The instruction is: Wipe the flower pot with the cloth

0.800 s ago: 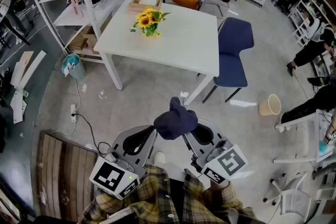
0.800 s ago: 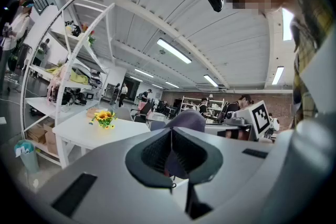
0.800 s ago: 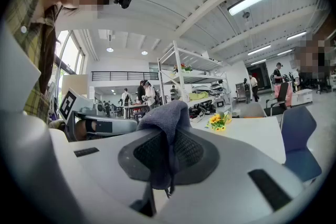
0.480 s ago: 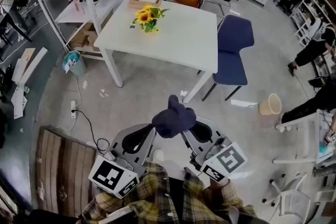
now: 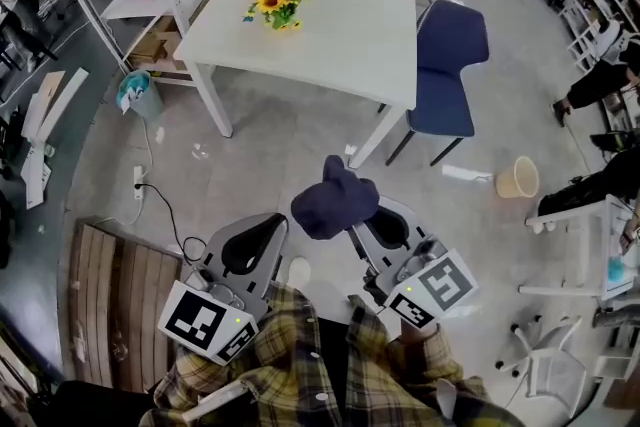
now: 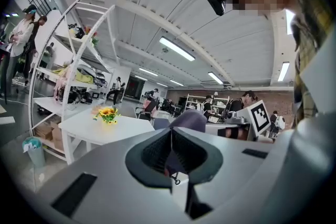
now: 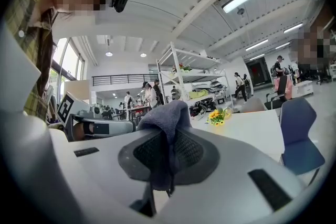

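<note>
Right gripper (image 7: 168,156) clamped on dark blue cloth (image 5: 335,205) bunched at frame centre, left gripper (image 6: 171,149) closed and empty at its 8 o'clock, yellow-bloomed flower pot (image 5: 277,3), vessel hardly discernible, at 11 o'clock on white table (image 5: 345,30), blue chair (image 5: 447,75) at 1 o'clock, grey floor (image 5: 270,160).

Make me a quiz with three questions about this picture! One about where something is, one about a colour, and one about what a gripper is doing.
1. Where are the sunflowers?
A. on the floor
B. on the white table
C. on the blue chair

2. What colour is the cloth?
A. yellow
B. white
C. dark blue

3. What is the right gripper doing?
A. pinching the cloth
B. standing open and empty
C. holding the sunflowers

Answers:
1 B, they stand on the tabletop in the head view.
2 C, it looks dark blue in the head view.
3 A, the right gripper view shows its jaws closed on the cloth.
</note>
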Tool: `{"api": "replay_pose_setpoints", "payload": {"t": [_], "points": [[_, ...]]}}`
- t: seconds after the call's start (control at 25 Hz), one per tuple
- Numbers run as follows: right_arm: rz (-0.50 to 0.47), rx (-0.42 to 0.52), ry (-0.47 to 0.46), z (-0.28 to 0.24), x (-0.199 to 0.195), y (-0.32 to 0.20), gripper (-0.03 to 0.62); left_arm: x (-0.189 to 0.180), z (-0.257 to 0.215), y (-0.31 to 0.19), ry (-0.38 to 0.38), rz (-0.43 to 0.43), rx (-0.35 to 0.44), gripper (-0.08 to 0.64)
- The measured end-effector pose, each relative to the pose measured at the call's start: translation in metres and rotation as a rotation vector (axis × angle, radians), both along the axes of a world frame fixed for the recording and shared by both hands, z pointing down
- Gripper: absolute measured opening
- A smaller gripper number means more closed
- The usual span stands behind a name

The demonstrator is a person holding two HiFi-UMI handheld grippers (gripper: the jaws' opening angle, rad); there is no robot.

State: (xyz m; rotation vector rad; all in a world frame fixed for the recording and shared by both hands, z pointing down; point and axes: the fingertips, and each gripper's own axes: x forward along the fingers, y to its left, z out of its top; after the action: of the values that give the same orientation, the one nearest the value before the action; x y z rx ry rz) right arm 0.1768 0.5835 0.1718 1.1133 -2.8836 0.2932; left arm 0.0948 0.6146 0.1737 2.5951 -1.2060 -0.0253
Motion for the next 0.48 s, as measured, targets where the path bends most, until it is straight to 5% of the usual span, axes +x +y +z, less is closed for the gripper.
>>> {"api": "replay_pose_setpoints", "payload": {"t": [0.48], "points": [[0.017,-0.033,0.014,0.012,-0.034,-0.062,0.028,-0.030,0.009,-0.060,0.019,0.034,-0.013,0.014]]}}
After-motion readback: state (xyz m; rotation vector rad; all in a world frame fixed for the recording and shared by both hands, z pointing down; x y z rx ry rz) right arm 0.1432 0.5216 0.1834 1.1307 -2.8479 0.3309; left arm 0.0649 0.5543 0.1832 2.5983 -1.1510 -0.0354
